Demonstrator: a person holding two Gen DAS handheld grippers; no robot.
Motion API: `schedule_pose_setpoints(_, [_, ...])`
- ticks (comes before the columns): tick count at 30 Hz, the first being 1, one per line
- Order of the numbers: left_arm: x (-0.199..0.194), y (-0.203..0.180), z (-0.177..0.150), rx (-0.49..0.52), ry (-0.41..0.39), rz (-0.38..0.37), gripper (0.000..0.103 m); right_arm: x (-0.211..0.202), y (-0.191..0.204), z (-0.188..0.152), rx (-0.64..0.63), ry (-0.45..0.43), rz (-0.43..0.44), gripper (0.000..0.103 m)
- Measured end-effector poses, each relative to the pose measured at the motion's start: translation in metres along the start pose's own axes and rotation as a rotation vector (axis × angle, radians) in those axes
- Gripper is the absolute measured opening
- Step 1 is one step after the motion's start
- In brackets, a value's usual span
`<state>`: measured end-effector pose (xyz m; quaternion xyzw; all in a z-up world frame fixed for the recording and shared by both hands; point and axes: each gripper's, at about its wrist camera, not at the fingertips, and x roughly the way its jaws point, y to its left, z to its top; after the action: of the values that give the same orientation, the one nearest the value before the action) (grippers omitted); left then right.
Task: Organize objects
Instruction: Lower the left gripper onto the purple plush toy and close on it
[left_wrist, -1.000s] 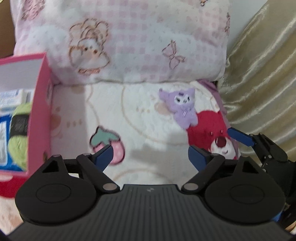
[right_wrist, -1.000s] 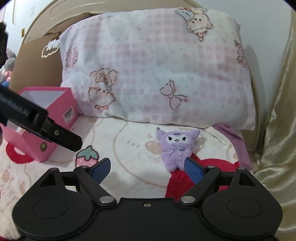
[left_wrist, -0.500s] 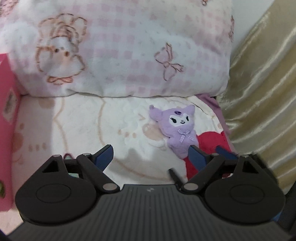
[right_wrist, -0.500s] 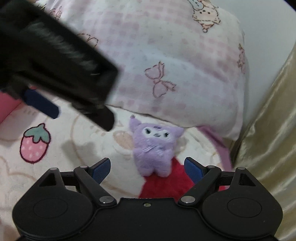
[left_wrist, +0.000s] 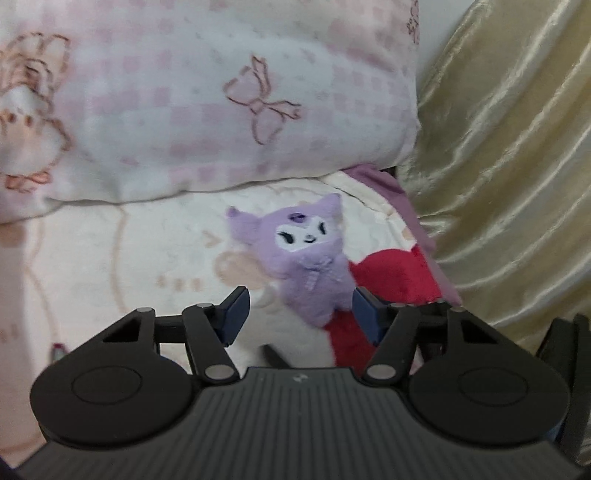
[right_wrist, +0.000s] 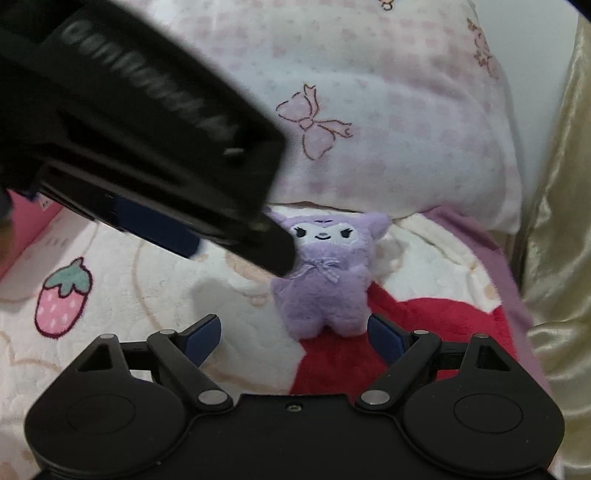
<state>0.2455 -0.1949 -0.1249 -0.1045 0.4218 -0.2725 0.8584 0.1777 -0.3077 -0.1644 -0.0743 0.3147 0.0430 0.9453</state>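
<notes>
Now both grippers sit lower and closer to the small purple plush toy with a white embroidered face and a bow at its neck (left_wrist: 310, 266) than a second ago; it fills far more of each view, and the pink cardboard box seen at the left earlier has shrunk to a sliver at the edge of the right wrist view (right_wrist: 26, 236). The left gripper (left_wrist: 297, 314) has just been closing its jaws: they stand at a middling gap, narrower than before, with the toy's lower body between the blue pads, though neither pad visibly presses the fur. The right gripper (right_wrist: 293, 338) has kept its jaws wide, as wide as a second ago, with the toy's feet just ahead of the gap and nothing gripped.

In the right wrist view, the left gripper's black body crosses from the upper left, blurred, its tip over the toy's left side.

The toy lies face up on a fluffy cream blanket printed with a strawberry and a large red patch (right_wrist: 147, 280), its legs over the edge of the red. Behind it leans a soft pillow in pink-and-white check with bow outlines (left_wrist: 207, 99). A glossy, pleated cream-gold satin drape (left_wrist: 509, 177) hangs at the right.
</notes>
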Motion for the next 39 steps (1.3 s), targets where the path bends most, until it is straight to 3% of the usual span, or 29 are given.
schedule_pose_setpoints(11, [0.031, 0.012, 0.006, -0.114, -0.001, -0.031, 0.043, 0.017, -0.008, 0.004, 0.059, -0.009, -0.004, 0.082])
schedule_pose_setpoints(13, [0.035, 0.011, 0.006, -0.119, 0.005, -0.027, 0.039, 0.019, -0.012, 0.005, 0.084, 0.009, 0.012, 0.070])
schedule_pose_setpoints(15, [0.041, 0.010, 0.005, -0.121, 0.019, -0.022, 0.037, 0.021, -0.024, 0.004, 0.166, 0.024, 0.058, 0.070])
schedule_pose_setpoints(18, [0.040, 0.008, 0.004, -0.125, 0.004, -0.030, 0.037, 0.019, -0.036, 0.002, 0.244, 0.029, 0.076, 0.060])
schedule_pose_setpoints(24, [0.044, 0.013, 0.012, -0.172, 0.034, -0.048, 0.037, 0.016, -0.023, 0.004, 0.155, 0.016, 0.016, 0.050])
schedule_pose_setpoints(31, [0.030, 0.030, 0.005, -0.246, 0.024, -0.068, 0.038, 0.007, -0.023, 0.006, 0.178, 0.019, 0.099, 0.046])
schedule_pose_setpoints(34, [0.032, 0.035, 0.006, -0.300, 0.059, -0.080, 0.038, 0.009, -0.030, 0.005, 0.226, 0.037, 0.126, 0.045])
schedule_pose_setpoints(39, [0.013, 0.026, 0.000, -0.255, 0.047, -0.047, 0.037, -0.006, -0.029, 0.002, 0.261, 0.053, 0.189, 0.045])
